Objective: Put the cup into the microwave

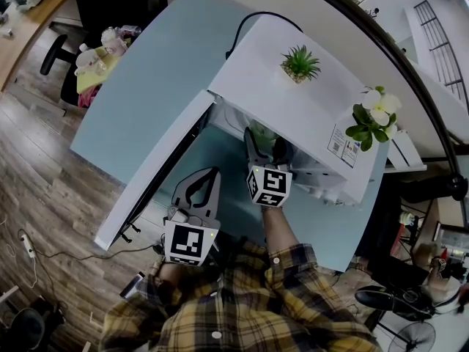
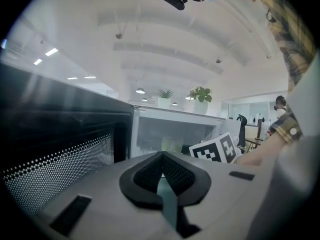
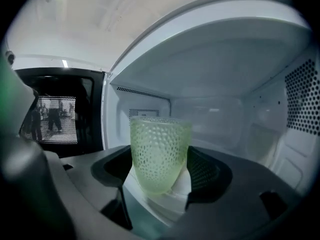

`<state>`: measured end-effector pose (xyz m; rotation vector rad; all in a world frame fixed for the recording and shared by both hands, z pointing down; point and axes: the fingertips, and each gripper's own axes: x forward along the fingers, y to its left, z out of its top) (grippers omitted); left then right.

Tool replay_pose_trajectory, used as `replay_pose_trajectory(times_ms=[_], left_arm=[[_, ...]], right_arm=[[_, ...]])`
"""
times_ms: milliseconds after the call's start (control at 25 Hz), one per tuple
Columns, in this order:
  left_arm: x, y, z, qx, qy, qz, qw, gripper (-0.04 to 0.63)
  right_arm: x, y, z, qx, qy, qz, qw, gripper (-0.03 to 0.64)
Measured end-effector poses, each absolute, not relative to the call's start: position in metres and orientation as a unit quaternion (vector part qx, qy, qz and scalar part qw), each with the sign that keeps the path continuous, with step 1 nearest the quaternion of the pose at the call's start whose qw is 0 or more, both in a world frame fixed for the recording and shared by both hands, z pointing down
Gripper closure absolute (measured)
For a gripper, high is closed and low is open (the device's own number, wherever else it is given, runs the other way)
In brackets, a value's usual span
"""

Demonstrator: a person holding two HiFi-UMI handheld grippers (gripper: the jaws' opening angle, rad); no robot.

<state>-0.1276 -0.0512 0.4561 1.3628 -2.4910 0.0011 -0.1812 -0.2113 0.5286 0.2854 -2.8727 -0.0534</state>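
While our left gripper (image 1: 210,178) hangs back by the open door (image 1: 161,171), jaws pressed together, our right gripper (image 1: 265,141) reaches into the microwave (image 1: 271,79) pinching the upright cup (image 3: 160,154).

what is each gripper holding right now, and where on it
The right gripper clamps the pale green dimpled glass cup by its lower sides, near the base. The left gripper is shut on nothing.

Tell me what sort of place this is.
Probably an open-plan office rather than a home kitchen. The microwave stands on a pale blue table. The left gripper view shows a black office chair and rows of ceiling lights across a wide room.
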Motion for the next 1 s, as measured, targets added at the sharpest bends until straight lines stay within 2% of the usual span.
replay_pose_trajectory(times_ms=[720, 840, 1000], left_arm=[[-0.127, -0.048, 0.456, 0.483, -0.863, 0.01, 0.147, 0.606], [-0.127, -0.048, 0.455, 0.484, -0.863, 0.01, 0.146, 0.606], [-0.127, -0.046, 0.456, 0.482, -0.864, 0.011, 0.147, 0.606]], right_arm=[[-0.175, -0.217, 0.536, 0.129, -0.98, -0.062, 0.141, 0.273], [-0.171, -0.217, 0.535, 0.134, -0.979, -0.06, 0.141, 0.31], [-0.167, -0.215, 0.536, 0.138, -0.979, -0.056, 0.142, 0.319]])
